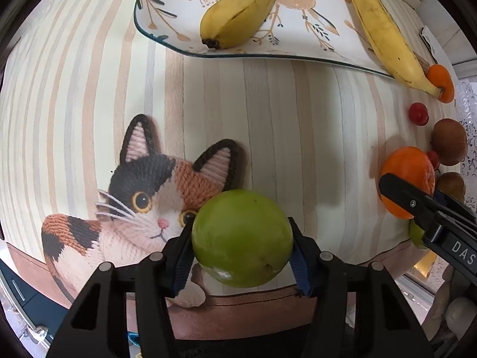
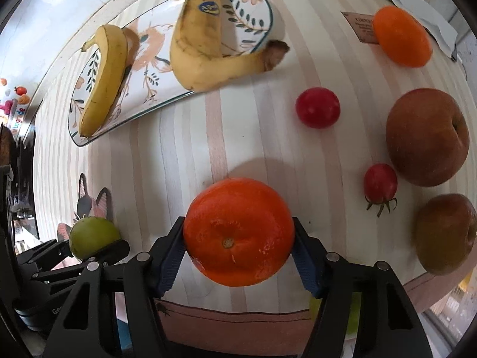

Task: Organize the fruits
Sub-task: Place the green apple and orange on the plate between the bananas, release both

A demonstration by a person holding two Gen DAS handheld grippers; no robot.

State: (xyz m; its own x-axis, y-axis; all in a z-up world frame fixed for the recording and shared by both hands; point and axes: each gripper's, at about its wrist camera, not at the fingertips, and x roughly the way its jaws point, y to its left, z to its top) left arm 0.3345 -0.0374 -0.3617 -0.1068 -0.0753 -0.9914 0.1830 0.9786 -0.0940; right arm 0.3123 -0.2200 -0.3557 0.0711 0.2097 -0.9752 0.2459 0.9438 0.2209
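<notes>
- My left gripper (image 1: 241,247) points down at the striped mat (image 1: 298,119); both blue pads press the sides of a green apple (image 1: 242,237), jaws partly spread to its width.
- My right gripper (image 2: 238,244) also points down, pads closed against the sides of a large orange (image 2: 238,232), about half spread.
- Green apple: smooth, round, one small dark blemish low on the skin; it covers part of the cat picture (image 1: 143,197) on the mat, near the mat's front edge.
- Orange: glossy, stem scar facing my camera, near the front edge, right of the green apple.
- No long axis on either; both are round.
- Patterned plate (image 2: 256,9) at the back holds two bananas (image 2: 104,80), each lying lengthwise across it; the stem of the larger overhangs the rim.
- To the right on the mat: a smaller orange (image 2: 401,37), two red cherry tomatoes (image 2: 317,107), two brownish apples (image 2: 427,137).
</notes>
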